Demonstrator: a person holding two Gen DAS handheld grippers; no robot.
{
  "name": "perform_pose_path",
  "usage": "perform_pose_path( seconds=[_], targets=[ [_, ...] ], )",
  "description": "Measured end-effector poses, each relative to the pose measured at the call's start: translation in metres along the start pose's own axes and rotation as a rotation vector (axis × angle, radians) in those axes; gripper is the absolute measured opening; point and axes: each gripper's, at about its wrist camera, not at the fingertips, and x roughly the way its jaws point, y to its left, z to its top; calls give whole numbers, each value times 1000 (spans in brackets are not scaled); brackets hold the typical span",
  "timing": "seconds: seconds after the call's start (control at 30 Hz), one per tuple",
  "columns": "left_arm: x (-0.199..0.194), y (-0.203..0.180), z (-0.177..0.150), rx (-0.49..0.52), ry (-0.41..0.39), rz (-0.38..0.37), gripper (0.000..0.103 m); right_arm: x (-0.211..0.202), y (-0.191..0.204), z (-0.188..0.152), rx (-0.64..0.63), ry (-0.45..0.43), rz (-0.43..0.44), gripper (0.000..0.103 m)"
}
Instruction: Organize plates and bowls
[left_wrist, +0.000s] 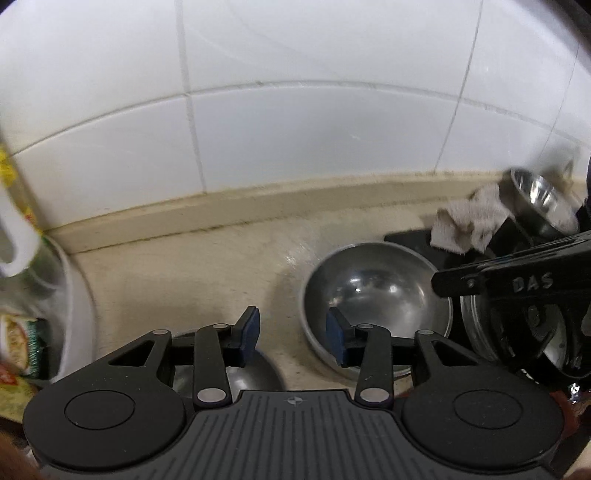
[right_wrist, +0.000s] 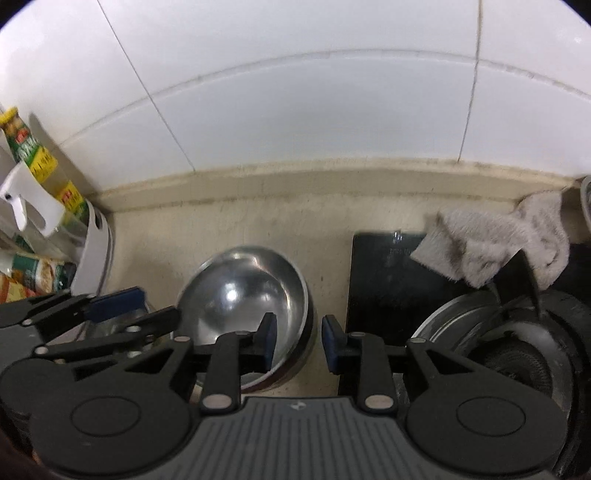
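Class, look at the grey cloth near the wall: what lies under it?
The grey cloth drapes over a corner of the black glass cooktop and a dark upright piece. What sits beneath its folds is covered.

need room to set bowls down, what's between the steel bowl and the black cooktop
Only a bare strip of beige counter separates the steel bowl from the black cooktop, seen in the right wrist view.

White glazed wall tiles (right_wrist: 295, 122), grey grout; beige stone counter (right_wrist: 295, 221) with raised back lip, grimy seam
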Motion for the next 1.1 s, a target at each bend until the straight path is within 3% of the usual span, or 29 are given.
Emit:
perform_pose_path(
  seconds=[0.2, 0.33, 0.5, 0.8, 1.1],
  targets=[
    [-38, 38, -19, -75, -51, 45, 58, -29, 35, -7, -75, -58, 123, 23],
    [-42, 63, -35, -140, -28, 80, 58, -27, 69, -15, -119, -26, 224, 24],
    [-37, 82, -48, -194, 7, 92, 57, -7, 99, -26, -163, 47, 271, 23],
    [-18, 95, -54, -214, 42, 49, 56, 35, 111, -29, -104, 130, 259, 24],
    [15, 97, -60, -209, 97, -3, 46, 74, 109, -30, -56, 189, 202, 24]
  ],
)
